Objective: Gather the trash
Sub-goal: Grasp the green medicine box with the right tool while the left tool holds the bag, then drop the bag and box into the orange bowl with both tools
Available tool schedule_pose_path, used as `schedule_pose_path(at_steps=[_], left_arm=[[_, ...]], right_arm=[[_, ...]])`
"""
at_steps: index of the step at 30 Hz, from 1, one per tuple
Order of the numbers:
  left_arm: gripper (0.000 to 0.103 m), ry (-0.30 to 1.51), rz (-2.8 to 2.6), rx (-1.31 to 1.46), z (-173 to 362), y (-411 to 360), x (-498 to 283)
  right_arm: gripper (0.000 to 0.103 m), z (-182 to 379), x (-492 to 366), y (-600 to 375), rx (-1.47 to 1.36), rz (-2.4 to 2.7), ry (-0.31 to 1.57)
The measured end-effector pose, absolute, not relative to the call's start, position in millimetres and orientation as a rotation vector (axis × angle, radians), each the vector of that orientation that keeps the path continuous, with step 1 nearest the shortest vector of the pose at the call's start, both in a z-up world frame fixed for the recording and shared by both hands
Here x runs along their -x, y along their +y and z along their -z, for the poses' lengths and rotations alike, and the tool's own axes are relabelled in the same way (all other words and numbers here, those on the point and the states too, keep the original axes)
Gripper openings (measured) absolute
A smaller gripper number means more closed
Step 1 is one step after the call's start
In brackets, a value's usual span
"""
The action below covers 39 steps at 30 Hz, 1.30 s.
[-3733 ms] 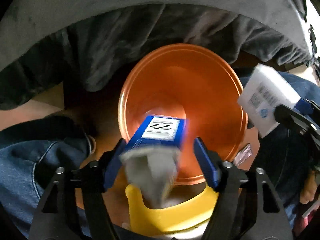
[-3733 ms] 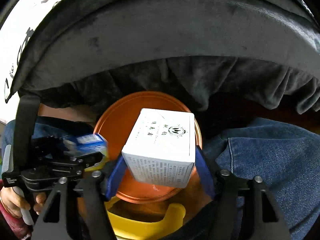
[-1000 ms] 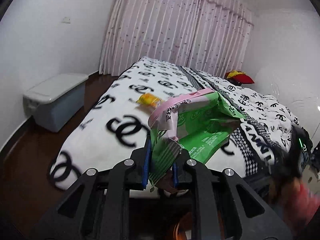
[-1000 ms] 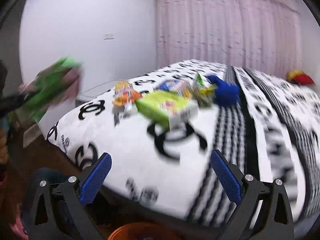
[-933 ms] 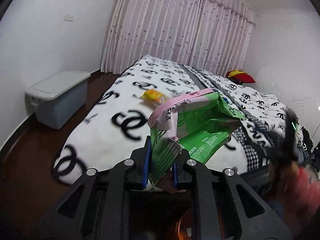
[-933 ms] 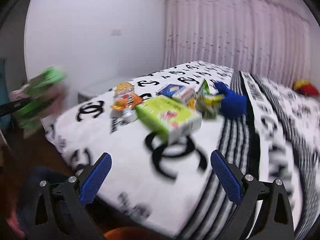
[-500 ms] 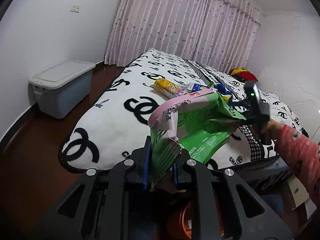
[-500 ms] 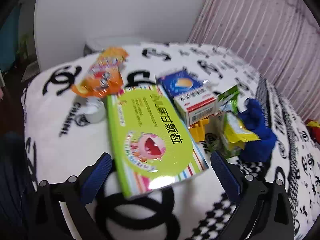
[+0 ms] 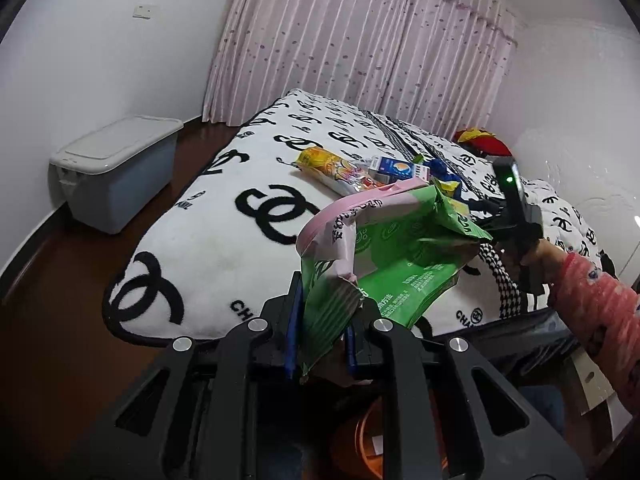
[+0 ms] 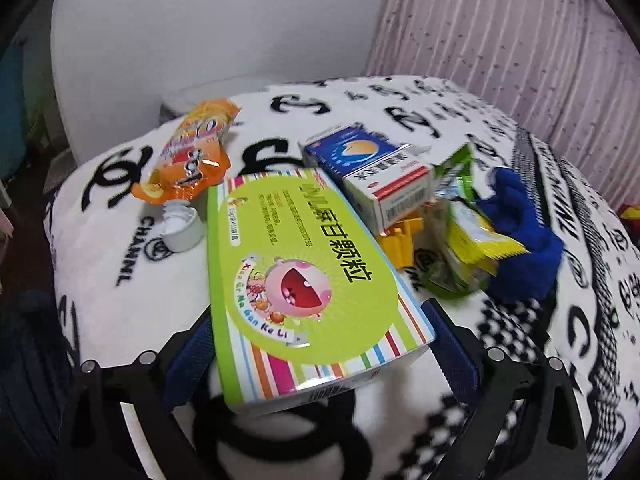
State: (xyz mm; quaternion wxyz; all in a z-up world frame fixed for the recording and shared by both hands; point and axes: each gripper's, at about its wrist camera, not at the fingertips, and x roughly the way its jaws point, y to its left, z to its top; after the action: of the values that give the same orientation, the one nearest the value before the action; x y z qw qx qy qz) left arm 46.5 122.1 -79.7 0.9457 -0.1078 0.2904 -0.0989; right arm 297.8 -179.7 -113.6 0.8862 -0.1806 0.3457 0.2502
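My left gripper (image 9: 320, 332) is shut on a crumpled green and pink wrapper (image 9: 384, 252), held up in front of the bed. My right gripper (image 10: 316, 344) is open, its blue pads on either side of a lime-green medicine box (image 10: 296, 276) that lies on the blanket; whether the pads touch the box I cannot tell. Behind the box lie an orange pouch (image 10: 192, 156), a white cap (image 10: 180, 228), a blue and white carton (image 10: 372, 172), a yellow piece (image 10: 400, 240), green-yellow sachets (image 10: 468, 240) and a blue cloth (image 10: 520, 236).
The bed carries a white blanket with black logos (image 9: 208, 240). A grey lidded storage bin (image 9: 112, 168) stands on the dark floor at the left. An orange bin's rim (image 9: 360, 440) shows below my left gripper. Pink curtains (image 9: 360, 48) hang behind.
My right gripper has moved in close over the bed until the green box sits between its open pads. My left gripper keeps hold of the wrapper and has barely moved.
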Motion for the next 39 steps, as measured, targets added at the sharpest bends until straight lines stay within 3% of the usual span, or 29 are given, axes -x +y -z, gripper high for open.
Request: schedule_pose_path(at_steps=[18, 25, 26, 27, 28, 31, 39], left_arm=[[0.016, 0.642, 0.345, 0.098, 88.4, 58.2, -24.3], [0.016, 0.726, 0.431, -0.021, 111.7, 23.9, -9.9], [0.016, 0.74, 0.441, -0.033, 116.2, 19.3, -8.6], [0.016, 0.76, 0.453, -0.048, 122.7, 13.6, -8.0], [0.016, 0.78, 0.46, -0.057, 129.3, 8.8, -8.2], [0.016, 0.852, 0.48, -0.099, 156.3, -9.7, -14.3], [0.017, 1.1, 0.423, -0.29, 265.7, -68.4, -42.8]], right_arm=[[0.094, 61.5, -142.0, -259.9, 0.165, -0.463, 0.564], [0.092, 69.5, -75.9, -277.0, 0.148, -0.479, 0.586], [0.09, 75.4, -68.3, -278.3, 0.137, -0.487, 0.602], [0.079, 82.8, -61.1, -280.6, 0.124, -0.494, 0.62], [0.035, 90.2, -59.1, -282.7, 0.098, -0.511, 0.66], [0.03, 132.0, -59.3, -289.2, 0.006, -0.509, 0.782], [0.03, 252.9, -54.7, -284.3, -0.098, -0.427, 0.988]])
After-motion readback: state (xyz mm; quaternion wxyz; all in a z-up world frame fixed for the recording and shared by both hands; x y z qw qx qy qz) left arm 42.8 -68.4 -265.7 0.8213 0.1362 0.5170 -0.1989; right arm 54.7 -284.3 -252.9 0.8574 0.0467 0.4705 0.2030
